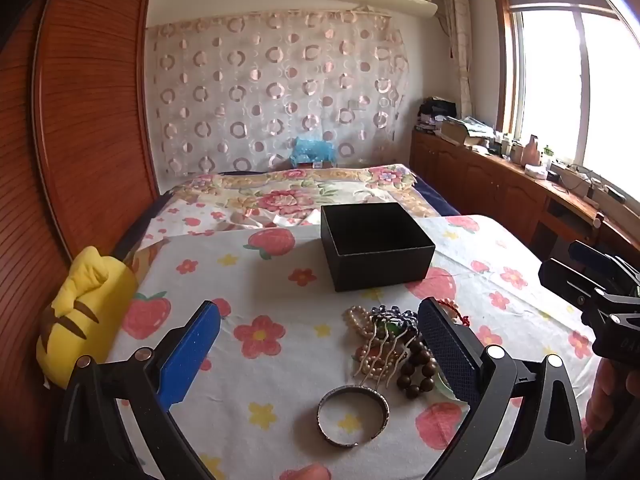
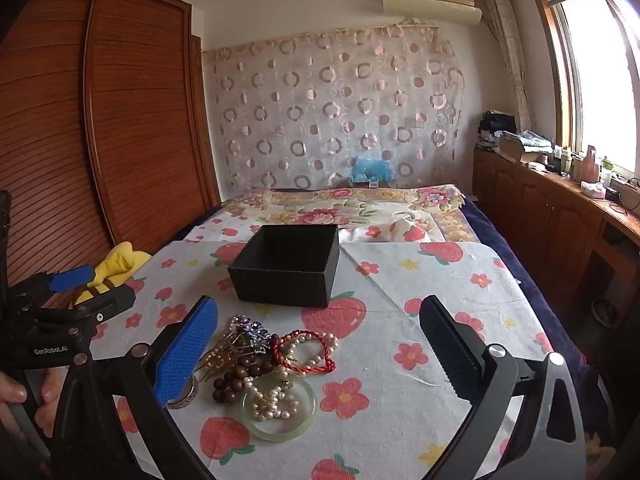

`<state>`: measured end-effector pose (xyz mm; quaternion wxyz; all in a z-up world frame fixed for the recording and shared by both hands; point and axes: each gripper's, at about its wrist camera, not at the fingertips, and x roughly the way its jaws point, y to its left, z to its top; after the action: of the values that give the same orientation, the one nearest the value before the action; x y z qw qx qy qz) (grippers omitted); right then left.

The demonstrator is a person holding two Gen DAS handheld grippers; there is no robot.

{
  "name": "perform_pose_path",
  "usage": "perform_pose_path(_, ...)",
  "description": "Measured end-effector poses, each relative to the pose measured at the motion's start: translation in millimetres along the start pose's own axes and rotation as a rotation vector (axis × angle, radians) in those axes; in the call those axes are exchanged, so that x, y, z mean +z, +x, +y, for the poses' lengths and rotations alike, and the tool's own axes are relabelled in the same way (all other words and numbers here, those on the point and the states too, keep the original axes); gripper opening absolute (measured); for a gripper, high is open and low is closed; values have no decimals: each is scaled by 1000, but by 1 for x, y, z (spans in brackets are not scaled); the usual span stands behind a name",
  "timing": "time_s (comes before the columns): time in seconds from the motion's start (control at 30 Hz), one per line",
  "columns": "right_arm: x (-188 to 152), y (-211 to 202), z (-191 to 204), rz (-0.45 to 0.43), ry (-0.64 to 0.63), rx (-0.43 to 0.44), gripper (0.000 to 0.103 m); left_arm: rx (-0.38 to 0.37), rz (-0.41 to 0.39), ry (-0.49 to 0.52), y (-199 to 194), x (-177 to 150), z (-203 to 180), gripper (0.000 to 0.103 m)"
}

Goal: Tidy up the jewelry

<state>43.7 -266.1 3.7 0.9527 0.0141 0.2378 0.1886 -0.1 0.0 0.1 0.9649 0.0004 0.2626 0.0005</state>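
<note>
An open black box [image 1: 376,246] [image 2: 288,264] stands on the flowered cloth [image 1: 256,280] [image 2: 400,292]. In front of it lies a jewelry heap: pearl strands [image 1: 370,354] [image 2: 272,398], brown wooden beads [image 1: 418,370] [image 2: 234,380], a purple flower hair comb [image 1: 390,320] [image 2: 254,330], a red cord bracelet [image 2: 308,350], a pale green bangle [image 2: 280,410] and a silver bangle [image 1: 354,416] [image 2: 185,398]. My left gripper [image 1: 320,356] hovers open, wide, over the heap's left side. My right gripper [image 2: 320,352] also stands open above the heap, holding nothing.
A yellow plush toy [image 1: 84,312] [image 2: 116,264] lies at the cloth's left edge beside a wooden wardrobe [image 1: 80,120]. A flowered bed [image 1: 296,192] stretches beyond the box. Cluttered wooden cabinets [image 2: 540,208] run under the window on the right. A hand [image 2: 24,396] grips the left tool.
</note>
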Motion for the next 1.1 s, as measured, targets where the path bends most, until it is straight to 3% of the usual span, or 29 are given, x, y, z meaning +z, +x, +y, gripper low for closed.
perform_pose_path(1.1,0,-2,0,-7,4,3,101,-2,-15,4,-6,9,-3,95)
